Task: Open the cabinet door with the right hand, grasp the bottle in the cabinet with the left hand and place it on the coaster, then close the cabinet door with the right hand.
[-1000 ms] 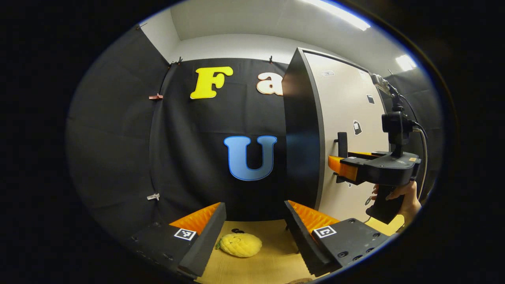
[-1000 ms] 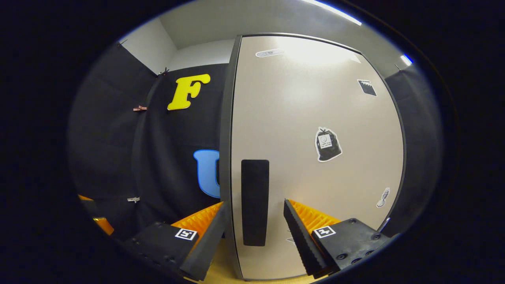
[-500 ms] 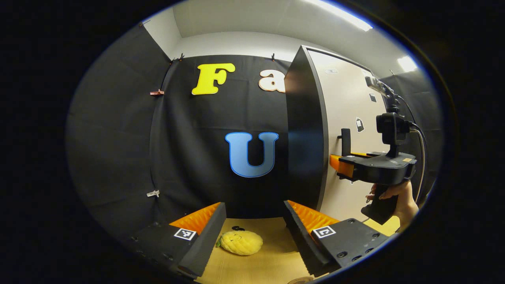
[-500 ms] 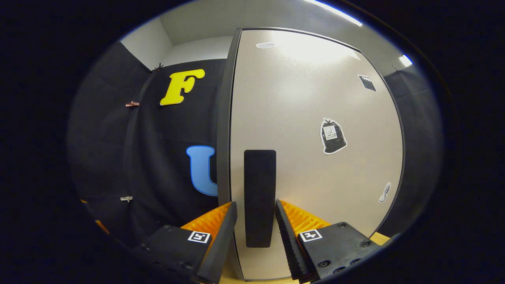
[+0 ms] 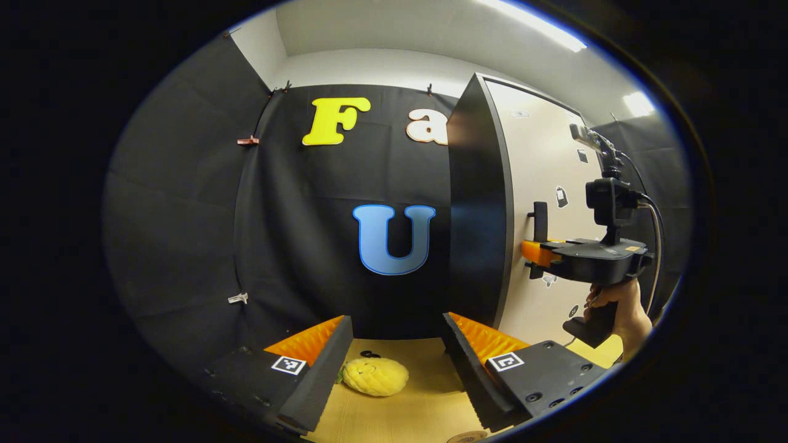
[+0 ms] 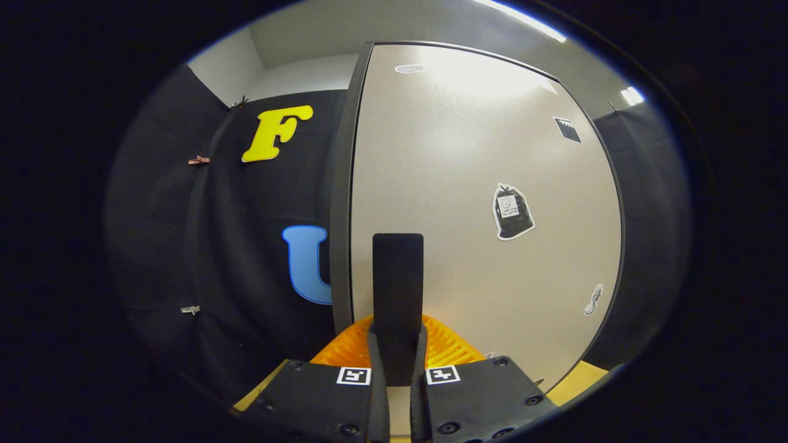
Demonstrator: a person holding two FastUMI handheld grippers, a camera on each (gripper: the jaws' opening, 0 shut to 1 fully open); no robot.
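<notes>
The cabinet door (image 6: 480, 184) is a pale beige panel with a dark frame, standing shut before me in the right gripper view. Its black vertical handle (image 6: 398, 289) runs down between my right gripper's (image 6: 398, 363) fingers, which are shut on its lower part. In the left gripper view the cabinet (image 5: 477, 209) stands at the right with its dark side toward me, and the right gripper (image 5: 537, 253) held by a hand (image 5: 622, 307) meets the handle (image 5: 540, 220). My left gripper (image 5: 397, 344) hangs open over the table, nothing between its fingers.
A yellow pineapple-shaped plush toy (image 5: 375, 376) lies on the wooden table (image 5: 425, 418) just past the left gripper's fingers. A round brown edge (image 5: 466, 437) peeks in at the bottom of the left gripper view. Stickers (image 6: 513, 212) dot the door.
The right gripper moved in toward the door and its fingers closed from open onto the black handle. The left gripper has barely shifted.
</notes>
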